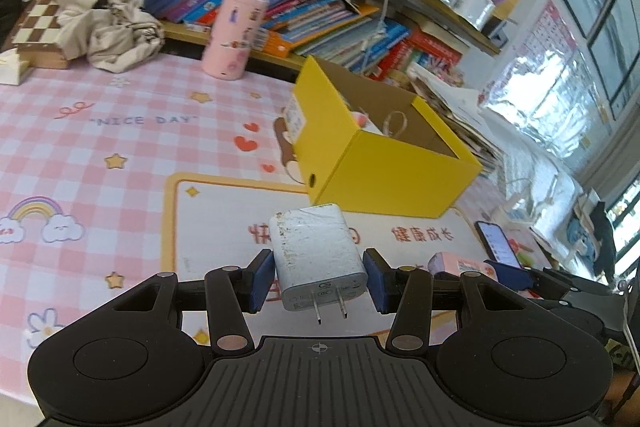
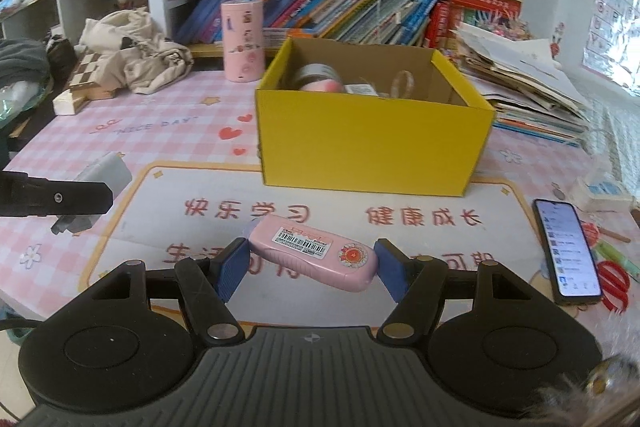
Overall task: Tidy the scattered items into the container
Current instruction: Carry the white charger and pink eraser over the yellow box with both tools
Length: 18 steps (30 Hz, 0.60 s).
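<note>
White USB charger [image 1: 318, 257] clamped in left gripper [image 1: 318, 277], pink correction-tape dispenser [image 2: 314, 253] pinched endwise in right gripper [image 2: 310, 267], both raised short of yellow cardboard box [image 2: 372, 147], tape roll [image 2: 318, 75] lying inside.

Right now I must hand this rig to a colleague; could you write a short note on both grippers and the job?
Left gripper: shut on the white charger, prongs toward the camera.
Right gripper: shut on the pink case.
Yellow box: open, ahead on the mat, some items already inside.
Left to do: drop both items in the box. A phone and red scissors lie at right.
</note>
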Motion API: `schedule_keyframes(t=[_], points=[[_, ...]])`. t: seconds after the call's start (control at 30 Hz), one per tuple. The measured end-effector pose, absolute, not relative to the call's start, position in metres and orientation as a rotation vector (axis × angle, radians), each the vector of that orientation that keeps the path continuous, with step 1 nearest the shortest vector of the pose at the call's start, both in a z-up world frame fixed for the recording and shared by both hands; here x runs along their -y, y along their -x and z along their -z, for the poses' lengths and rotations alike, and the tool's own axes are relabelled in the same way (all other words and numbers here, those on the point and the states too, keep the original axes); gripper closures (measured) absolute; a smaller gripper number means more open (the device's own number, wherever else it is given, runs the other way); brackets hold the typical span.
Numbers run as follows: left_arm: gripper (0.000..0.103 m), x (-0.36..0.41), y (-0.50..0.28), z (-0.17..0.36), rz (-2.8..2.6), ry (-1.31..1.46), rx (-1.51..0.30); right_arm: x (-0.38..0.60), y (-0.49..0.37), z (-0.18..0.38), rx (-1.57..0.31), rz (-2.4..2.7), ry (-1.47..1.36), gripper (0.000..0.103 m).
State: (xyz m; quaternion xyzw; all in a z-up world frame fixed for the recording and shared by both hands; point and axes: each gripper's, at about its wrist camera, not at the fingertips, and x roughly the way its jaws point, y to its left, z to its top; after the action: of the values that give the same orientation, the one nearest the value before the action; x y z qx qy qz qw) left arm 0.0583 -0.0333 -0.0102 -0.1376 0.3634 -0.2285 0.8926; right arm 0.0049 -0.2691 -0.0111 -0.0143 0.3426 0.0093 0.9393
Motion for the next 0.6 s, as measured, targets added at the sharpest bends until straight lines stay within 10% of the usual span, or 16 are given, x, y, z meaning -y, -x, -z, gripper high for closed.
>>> schedule_keyframes(t=[0.6], points=[[0.056, 0.098, -0.077, 0.009, 0.568, 0.225, -0.769, 0.327, -0.002, 0.011, -0.697, 0.077, -0.018, 0.037]])
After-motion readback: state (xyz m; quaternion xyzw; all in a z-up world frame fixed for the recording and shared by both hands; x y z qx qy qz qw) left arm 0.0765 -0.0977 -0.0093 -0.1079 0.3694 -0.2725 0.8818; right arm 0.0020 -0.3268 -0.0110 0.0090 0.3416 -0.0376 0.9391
